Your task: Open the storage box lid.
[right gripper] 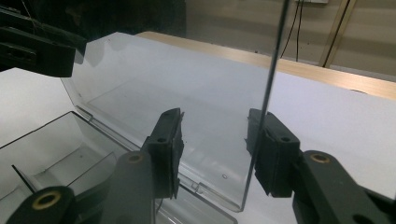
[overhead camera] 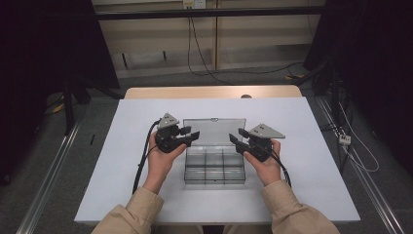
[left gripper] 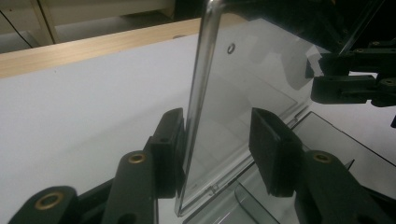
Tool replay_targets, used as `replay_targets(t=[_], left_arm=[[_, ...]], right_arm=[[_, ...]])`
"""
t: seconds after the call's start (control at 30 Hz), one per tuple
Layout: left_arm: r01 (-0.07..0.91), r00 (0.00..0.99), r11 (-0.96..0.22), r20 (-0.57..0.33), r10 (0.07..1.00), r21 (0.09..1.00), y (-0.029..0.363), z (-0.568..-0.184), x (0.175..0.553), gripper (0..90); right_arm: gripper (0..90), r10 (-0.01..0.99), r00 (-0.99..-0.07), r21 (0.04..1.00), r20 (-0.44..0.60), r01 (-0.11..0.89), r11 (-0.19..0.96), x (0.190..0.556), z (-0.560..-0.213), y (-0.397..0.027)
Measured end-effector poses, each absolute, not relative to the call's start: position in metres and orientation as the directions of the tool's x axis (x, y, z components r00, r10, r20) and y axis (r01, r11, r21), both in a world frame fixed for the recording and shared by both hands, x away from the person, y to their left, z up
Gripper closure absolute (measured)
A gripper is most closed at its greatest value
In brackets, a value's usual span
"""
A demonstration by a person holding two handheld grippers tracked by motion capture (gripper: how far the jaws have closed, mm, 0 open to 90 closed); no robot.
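High view: a clear plastic compartment box (overhead camera: 214, 165) sits at the centre of the white table (overhead camera: 122, 161), its transparent lid (overhead camera: 214, 130) raised behind the tray. The left tongs (overhead camera: 189, 138) are positioned at the left edge of the lid, and the right tongs (overhead camera: 237, 138) at the right edge; each is carried in one hand of the person. In the left gripper view, the left lid edge (left gripper: 196, 116) stands between the two jaws, against the left-hand jaw and clear of the other, so the jaws are spread, not clamped. In the right gripper view, the right lid edge (right gripper: 261, 121) lies against the right-hand jaw, with a gap to the other jaw; these jaws are likewise spread.
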State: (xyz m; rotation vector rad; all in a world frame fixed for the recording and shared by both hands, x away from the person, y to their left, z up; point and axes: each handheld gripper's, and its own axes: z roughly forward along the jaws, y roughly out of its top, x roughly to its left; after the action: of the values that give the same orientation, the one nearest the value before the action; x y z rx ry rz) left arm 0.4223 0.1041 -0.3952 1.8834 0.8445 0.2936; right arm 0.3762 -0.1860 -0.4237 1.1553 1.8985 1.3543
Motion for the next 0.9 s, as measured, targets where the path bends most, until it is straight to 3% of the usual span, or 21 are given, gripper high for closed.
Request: replay_targets(t=[0.9], left_arm=[[0.430,0.709,-0.234,-0.166,0.686,0.872,0.1005,-0.3970,0.4292,55.8]], right_arm=[[54.3,0.875,-0.479,0.932,0.061,0.341,0.121,0.3831,-0.4263,-0.1844]])
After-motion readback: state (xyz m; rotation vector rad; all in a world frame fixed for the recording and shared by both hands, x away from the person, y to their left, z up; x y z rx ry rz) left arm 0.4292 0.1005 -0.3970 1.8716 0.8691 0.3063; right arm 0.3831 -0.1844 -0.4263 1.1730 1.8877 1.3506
